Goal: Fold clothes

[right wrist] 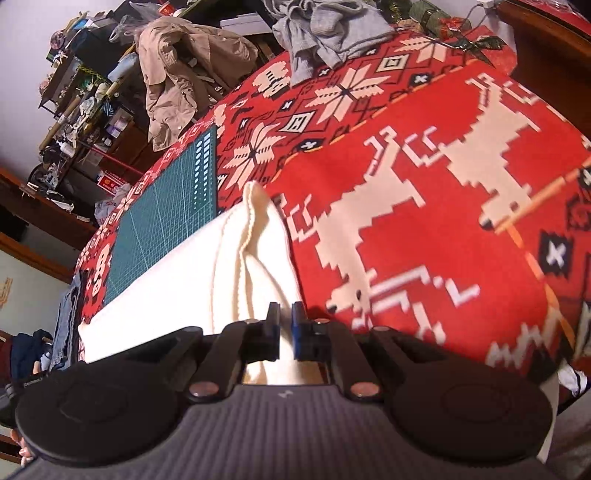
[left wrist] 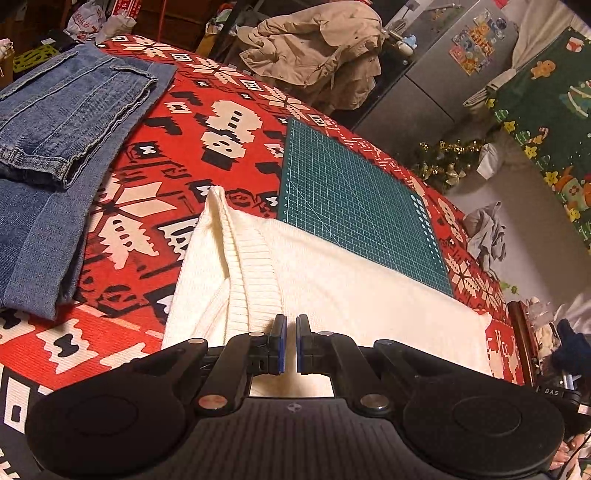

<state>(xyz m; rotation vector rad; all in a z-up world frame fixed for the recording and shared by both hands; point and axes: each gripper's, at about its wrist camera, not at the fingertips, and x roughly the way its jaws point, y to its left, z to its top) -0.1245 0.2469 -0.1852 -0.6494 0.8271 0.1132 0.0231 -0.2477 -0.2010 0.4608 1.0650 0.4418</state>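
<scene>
black grippers (left wrist: pixel 291 343), blue pads (right wrist: pixel 296 325)

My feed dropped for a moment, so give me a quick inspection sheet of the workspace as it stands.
Surface: red patterned cloth with a green cutting mat.
Job's things: white knit garment across the near edge; folded jeans at left.
Clutter: grey garment crumpled at the far edge.
Grippers: left gripper and right gripper each shut on white knit.
Cables: nothing seen.
Surroundings: beige jacket, crowded shelves.
</scene>
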